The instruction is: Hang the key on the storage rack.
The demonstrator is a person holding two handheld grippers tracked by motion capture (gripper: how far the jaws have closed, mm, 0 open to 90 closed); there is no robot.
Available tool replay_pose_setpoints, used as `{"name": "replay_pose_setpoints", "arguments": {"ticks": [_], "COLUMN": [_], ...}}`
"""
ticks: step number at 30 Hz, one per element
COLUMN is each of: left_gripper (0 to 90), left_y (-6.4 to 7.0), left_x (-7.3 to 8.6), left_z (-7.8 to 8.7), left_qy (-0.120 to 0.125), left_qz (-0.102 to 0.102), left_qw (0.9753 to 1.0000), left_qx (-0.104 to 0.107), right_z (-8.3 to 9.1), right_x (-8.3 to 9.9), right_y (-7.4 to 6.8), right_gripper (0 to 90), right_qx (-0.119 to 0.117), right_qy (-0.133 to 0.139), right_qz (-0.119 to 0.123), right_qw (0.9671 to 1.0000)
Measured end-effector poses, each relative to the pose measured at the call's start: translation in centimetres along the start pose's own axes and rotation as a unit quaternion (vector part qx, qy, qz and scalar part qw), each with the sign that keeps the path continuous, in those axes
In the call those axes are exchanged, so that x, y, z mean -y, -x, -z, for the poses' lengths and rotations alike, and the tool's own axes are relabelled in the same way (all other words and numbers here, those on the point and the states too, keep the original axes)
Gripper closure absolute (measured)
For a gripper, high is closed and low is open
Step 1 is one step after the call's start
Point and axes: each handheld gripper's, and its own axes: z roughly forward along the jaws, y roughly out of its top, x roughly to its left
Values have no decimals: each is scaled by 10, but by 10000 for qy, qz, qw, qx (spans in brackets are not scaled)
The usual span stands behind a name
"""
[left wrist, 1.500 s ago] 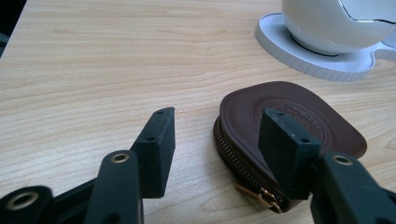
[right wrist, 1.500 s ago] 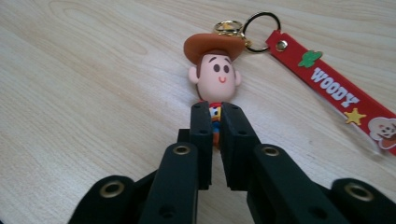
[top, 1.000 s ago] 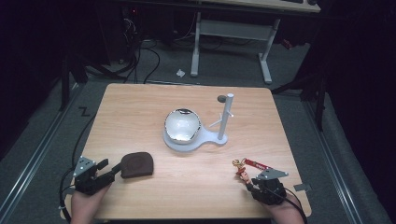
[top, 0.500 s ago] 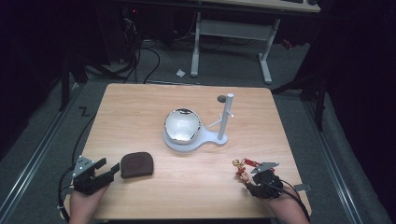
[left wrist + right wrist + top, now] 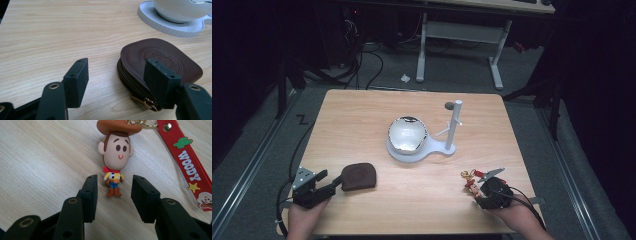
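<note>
Lying btwn right tool's (image 5: 113, 192) spread jaws: Woody keychain (image 5: 116, 155), untouched.

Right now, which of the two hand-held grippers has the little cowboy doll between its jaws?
The right hand-held gripper; the left faces a brown pouch.

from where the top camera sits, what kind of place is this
Probably a lab or workshop set up for recording, not a home: a bare wooden table on grey floor, loose cables trailing behind it, a height-adjustable desk frame beyond, and dark surroundings. The left gripper and right gripper fit that.
</note>
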Motion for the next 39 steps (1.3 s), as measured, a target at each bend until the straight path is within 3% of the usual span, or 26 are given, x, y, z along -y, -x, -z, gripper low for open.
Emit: {"name": "replay_pose_setpoints", "arguments": {"ticks": [6, 7, 12, 25, 39], "left_gripper": [371, 371, 371, 372, 371], "left_y": [1, 1, -1, -1, -2], "left_x": [0, 0, 0, 0, 0], "left_z": [-1, 0, 0, 0, 0], "left_qy": [-22, -21, -12, -16, -14], "left_qz": [-3, -1, 10, 12, 37], "left_qw": [10000, 10000, 10000, 10000, 10000], "left_qx": [15, 11, 3, 5, 22], "right_z": [0, 0, -1, 3, -12], "right_x": [-5, -6, -8, -26, -43], "right_y": [0, 1, -2, -1, -5], "right_gripper": [555, 552, 548, 528, 563], "right_qx": [-26, -28, -63, -12, 96], "right_qy": [-188, -220, -443, -454, -573], "right_qz": [79, 200, 139, 341, 359], "right_qw": [9998, 9996, 9989, 9984, 9977]}}
